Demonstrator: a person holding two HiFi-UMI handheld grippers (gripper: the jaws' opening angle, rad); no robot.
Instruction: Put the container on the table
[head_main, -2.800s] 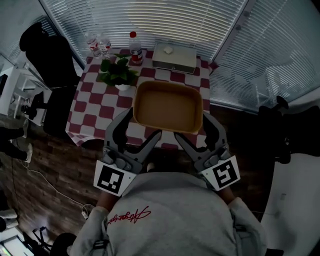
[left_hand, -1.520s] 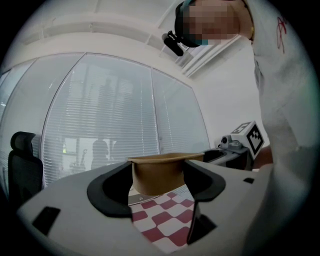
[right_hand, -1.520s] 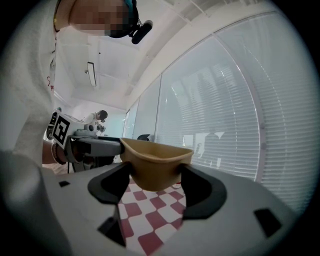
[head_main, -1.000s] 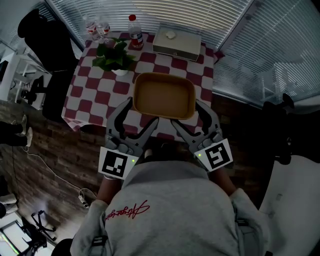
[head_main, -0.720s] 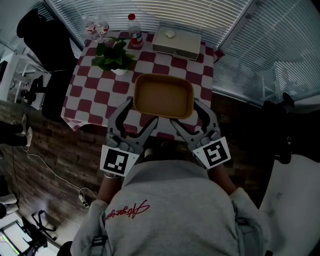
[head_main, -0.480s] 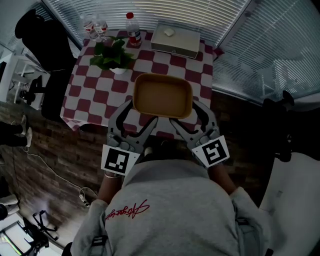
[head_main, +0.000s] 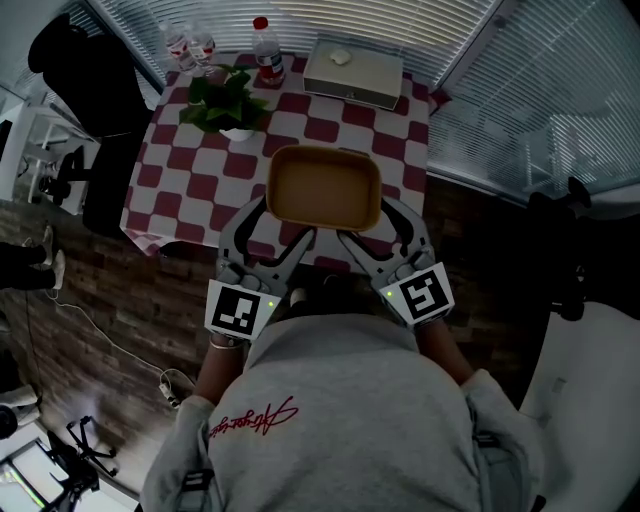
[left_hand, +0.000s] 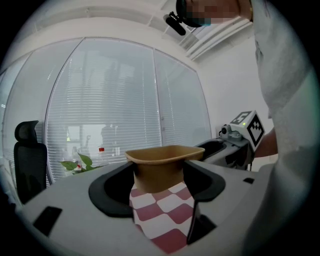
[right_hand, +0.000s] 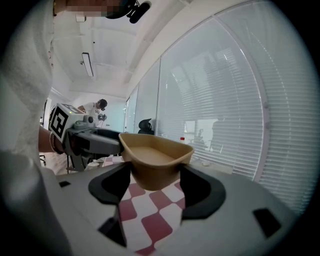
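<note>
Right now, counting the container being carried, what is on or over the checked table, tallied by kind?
Bottles: 3 (two clear, one red-capped)
Potted plant: 1
Pale flat box: 1
Small white item on top of that box: 1
Brown container: 1
Total: 7
</note>
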